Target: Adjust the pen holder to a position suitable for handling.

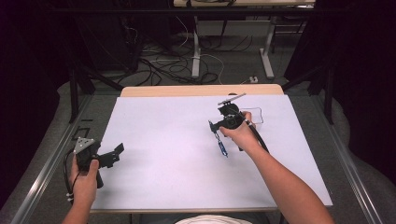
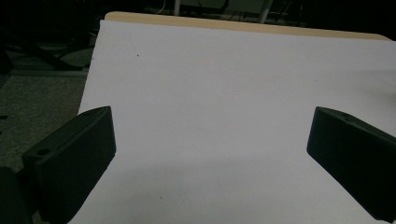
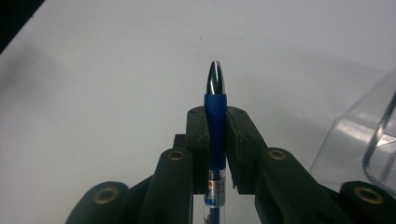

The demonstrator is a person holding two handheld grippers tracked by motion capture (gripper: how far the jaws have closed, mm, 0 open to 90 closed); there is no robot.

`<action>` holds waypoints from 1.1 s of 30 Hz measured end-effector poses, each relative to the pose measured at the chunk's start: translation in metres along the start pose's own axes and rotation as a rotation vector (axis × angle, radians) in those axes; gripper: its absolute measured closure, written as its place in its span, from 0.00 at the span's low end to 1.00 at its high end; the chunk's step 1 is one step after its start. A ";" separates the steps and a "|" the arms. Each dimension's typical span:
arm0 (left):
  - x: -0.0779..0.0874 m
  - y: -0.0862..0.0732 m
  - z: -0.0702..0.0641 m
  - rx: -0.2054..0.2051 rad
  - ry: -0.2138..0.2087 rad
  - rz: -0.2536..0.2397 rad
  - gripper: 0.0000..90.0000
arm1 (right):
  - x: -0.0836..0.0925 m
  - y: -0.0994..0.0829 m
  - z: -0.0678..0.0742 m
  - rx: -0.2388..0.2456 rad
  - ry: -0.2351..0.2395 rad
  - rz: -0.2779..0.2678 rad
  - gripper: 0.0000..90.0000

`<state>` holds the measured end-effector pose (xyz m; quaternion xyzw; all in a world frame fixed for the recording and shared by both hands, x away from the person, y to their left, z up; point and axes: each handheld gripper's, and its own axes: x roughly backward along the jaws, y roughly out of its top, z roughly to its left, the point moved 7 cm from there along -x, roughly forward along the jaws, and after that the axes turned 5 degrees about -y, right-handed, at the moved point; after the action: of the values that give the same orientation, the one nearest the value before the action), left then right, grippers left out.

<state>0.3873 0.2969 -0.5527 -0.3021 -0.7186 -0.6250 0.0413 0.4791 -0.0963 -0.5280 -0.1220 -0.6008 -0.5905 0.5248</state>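
My right gripper (image 1: 215, 129) hovers over the right middle of the white table top (image 1: 163, 140), shut on a blue pen (image 1: 221, 144) that hangs slanted below it. In the right gripper view the jaws (image 3: 216, 116) clamp the pen (image 3: 215, 107) at its blue grip, and its silver tip points away from the camera above the white surface. At the table's left edge a hand holds my left gripper (image 1: 116, 154). Its jaws (image 2: 212, 121) stand wide open over the white surface with nothing between them.
A clear plastic box (image 3: 369, 140) sits just to the right of the held pen; in the high view its faint outline (image 1: 256, 115) lies behind the right hand. A wooden strip (image 1: 201, 90) marks the table's far edge, with cables and table legs on the floor beyond.
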 end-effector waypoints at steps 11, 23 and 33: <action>0.000 0.000 0.000 0.000 0.000 0.001 0.01 | 0.013 0.019 -0.013 -0.069 0.012 -0.144 0.89; 0.000 0.000 0.000 -0.001 0.000 0.000 0.01 | 0.030 0.040 -0.023 -0.139 -0.010 -0.272 0.89; -0.001 0.000 0.000 -0.003 -0.001 0.000 0.01 | 0.041 0.061 -0.022 -0.142 -0.048 -0.328 0.89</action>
<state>0.3878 0.2967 -0.5529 -0.3025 -0.7176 -0.6260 0.0406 0.5198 -0.1173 -0.4659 -0.0730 -0.5819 -0.7061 0.3968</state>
